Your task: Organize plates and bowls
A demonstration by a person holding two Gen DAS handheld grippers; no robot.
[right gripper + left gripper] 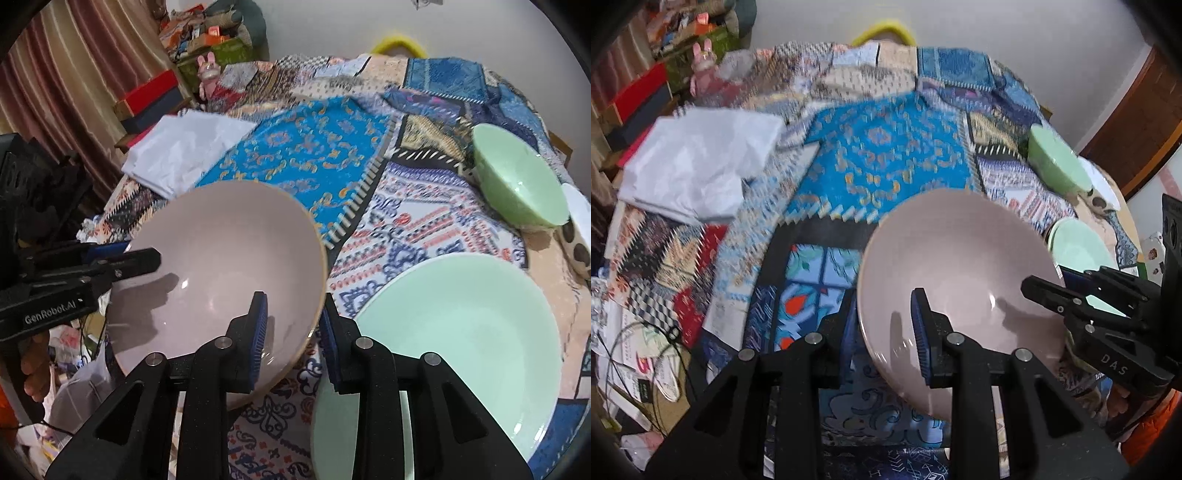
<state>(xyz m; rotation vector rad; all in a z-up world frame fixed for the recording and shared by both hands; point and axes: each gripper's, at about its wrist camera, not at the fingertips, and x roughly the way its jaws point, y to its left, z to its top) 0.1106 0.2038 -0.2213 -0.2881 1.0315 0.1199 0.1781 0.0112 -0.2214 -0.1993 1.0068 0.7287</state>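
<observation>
**Presently: pink bowl held at both rims over the desk**

The pink bowl (pixel 955 280) is lifted above the patchwork cloth (pixel 886 155) that covers the desk, tilted so its inside faces the cameras. The left claw (pixel 884 332) grips the bowl's left rim at a narrow setting: one blue pad lies inside the bowl, the other outside the wall. The right claw (pixel 291 334) straddles the opposite rim, also narrow; its left pad (pixel 258 332) sits inside the bowl and its right pad stands outside, close to the wall. Firm pad contact on this side cannot be confirmed. No earlier state is given.

A pale green plate (pixel 458 343) lies flat on the cloth just right of the bowl, near the right claw. A green bowl (pixel 521 181) stands farther off at the far right, tilted against a white dish (pixel 578 206) and a spotted item (pixel 576 247). A folded white sheet (pixel 698 166) rests at the far left of the desk. A person's fingers (pixel 35 365) hold the left claw's handle.
</observation>
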